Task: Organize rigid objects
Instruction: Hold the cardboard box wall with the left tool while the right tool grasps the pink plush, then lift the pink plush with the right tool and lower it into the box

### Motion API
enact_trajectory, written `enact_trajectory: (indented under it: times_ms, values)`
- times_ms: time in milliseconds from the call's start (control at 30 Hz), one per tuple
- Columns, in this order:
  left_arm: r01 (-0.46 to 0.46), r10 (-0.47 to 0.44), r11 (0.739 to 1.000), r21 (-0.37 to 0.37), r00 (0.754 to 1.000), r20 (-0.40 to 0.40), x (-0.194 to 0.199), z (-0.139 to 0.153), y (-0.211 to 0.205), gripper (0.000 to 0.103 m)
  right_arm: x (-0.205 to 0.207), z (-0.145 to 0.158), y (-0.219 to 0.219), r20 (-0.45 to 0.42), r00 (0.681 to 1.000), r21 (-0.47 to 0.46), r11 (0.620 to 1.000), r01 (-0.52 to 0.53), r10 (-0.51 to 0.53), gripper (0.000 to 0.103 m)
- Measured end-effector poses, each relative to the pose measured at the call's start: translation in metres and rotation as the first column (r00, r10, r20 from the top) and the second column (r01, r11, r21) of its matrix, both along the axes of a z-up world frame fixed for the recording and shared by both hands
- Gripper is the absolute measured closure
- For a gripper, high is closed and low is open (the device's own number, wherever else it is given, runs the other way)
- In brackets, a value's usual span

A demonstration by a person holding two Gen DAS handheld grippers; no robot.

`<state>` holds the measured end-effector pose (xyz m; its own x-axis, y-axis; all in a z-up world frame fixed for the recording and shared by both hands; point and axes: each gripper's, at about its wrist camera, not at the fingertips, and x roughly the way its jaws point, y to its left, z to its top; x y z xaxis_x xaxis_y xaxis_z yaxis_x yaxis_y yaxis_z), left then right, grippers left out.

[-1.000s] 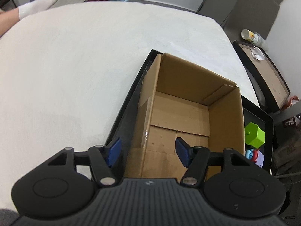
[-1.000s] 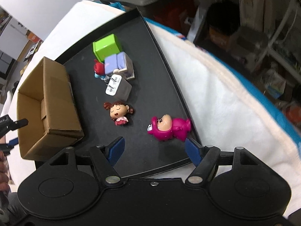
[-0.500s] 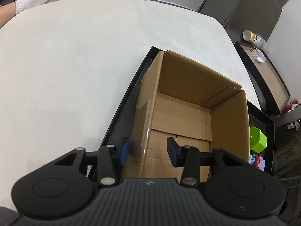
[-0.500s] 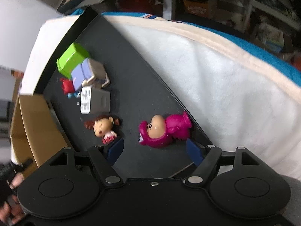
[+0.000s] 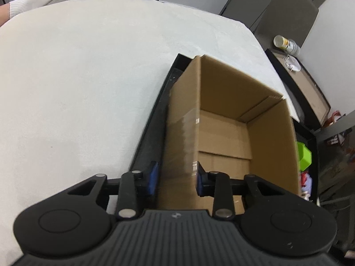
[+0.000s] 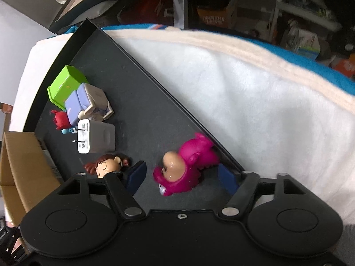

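My left gripper [image 5: 176, 180] pinches the brown cardboard box [image 5: 224, 133] wall steady, while my open right gripper [image 6: 182, 176] straddles the magenta toy figure [image 6: 186, 169].

Both views bend hard at the edges, fisheye fashion, so straight lines bow outward near the corners. The left view is bright and even: the white cloth [image 5: 88, 84] reads pale grey without blown highlights, and a strip of tape on the box [image 5: 221, 133] catches a soft sheen. Inside the box the far walls fall into mild shade. The right view is more contrasty (dim clutter above, bright blanket [image 6: 255, 102] below), and its tray [image 6: 137, 102] stays dark and matte. The pink figure [image 6: 188, 168] is smeared by motion blur, while the charger [image 6: 97, 137] stays sharp.
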<state>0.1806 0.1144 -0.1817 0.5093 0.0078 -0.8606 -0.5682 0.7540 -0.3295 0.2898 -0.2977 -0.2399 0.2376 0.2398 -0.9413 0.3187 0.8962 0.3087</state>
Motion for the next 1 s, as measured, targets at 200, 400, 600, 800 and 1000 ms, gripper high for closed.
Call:
enact_trajectory:
  times_ms: [200, 400, 600, 800, 1000]
  values:
    - [0.052, -0.052, 0.999, -0.013, 0.998, 0.033, -0.003, -0.010, -0.002, 0.075, -0.005, 0.010, 0.012, 0.039, 0.998, -0.020, 0.999, -0.050, 0.050, 0.059]
    - [0.068, -0.066, 0.997, -0.033, 0.995, 0.075, -0.010, -0.015, 0.004, 0.075, -0.013, 0.031, 0.024, 0.090, 0.993, -0.038, 0.996, -0.078, 0.081, 0.059]
    - [0.082, -0.076, 0.995, -0.059, 0.992, 0.104, -0.013, -0.019, 0.012, 0.075, -0.017, 0.068, 0.044, 0.168, 0.976, -0.066, 0.989, -0.132, 0.141, 0.059]
    - [0.091, -0.081, 0.993, -0.076, 0.989, 0.123, -0.015, -0.020, 0.016, 0.075, -0.017, 0.098, 0.071, 0.231, 0.951, -0.089, 0.978, -0.189, 0.204, 0.059]
    - [0.101, -0.088, 0.991, -0.088, 0.986, 0.141, -0.019, -0.021, 0.021, 0.075, -0.016, 0.117, 0.099, 0.260, 0.930, -0.107, 0.965, -0.241, 0.261, 0.059]
